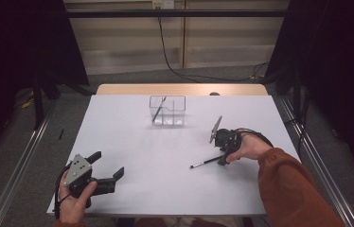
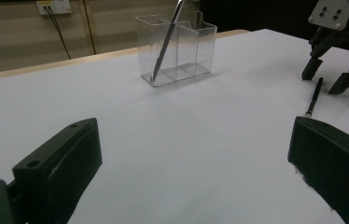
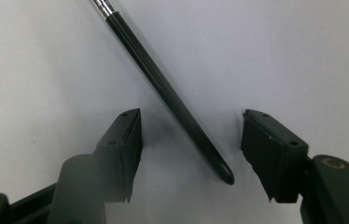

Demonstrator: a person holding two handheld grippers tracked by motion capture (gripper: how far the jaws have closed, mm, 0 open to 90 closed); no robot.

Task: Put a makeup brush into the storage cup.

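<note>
Black brush (image 3: 163,86) lies between right claw's (image 3: 191,140) half-open, untouching jaws; left claw (image 2: 191,163) wide, empty.

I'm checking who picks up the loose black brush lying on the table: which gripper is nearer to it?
Right. The right gripper straddles the brush, jaws not yet touching it. The left gripper rests far off, near the table's front left corner.

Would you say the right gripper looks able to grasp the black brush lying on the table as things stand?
Probably yes: the right gripper already straddles the black brush, whose handle end lies between the open jaws with a gap on either side and nothing in the way on the white table.
</note>
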